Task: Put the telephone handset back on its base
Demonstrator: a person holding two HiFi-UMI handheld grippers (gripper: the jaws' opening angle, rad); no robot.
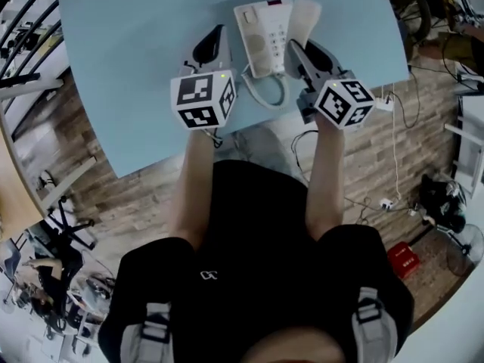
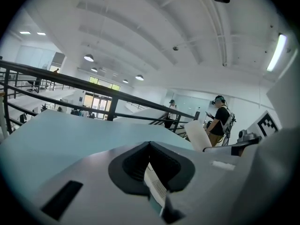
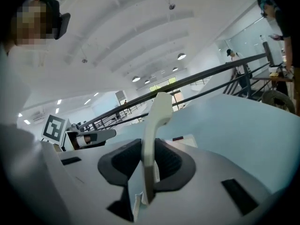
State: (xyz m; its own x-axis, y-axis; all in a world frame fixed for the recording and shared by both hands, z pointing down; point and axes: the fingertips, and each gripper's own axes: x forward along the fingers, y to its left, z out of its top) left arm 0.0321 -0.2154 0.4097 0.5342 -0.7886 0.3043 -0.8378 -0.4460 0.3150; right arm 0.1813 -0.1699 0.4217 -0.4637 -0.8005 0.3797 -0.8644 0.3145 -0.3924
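The cream telephone base (image 1: 261, 32) lies on the light blue table (image 1: 136, 66), with its coiled cord (image 1: 266, 91) looping off the near end. My right gripper (image 1: 299, 46) is shut on the cream handset (image 1: 305, 17), just right of the base. In the right gripper view the handset (image 3: 153, 135) stands on edge between the pads of that gripper (image 3: 151, 149). My left gripper (image 1: 219, 31) rests left of the base, jaws together and empty. From the left gripper (image 2: 150, 146) view, the handset (image 2: 198, 135) shows at the right.
The table's near edge runs just in front of both grippers, with wooden floor below. Cables and a power strip (image 1: 386, 203) trail on the floor at right, beside a red box (image 1: 403, 257). A dark railing (image 2: 93, 86) runs beyond the table, with people standing behind it.
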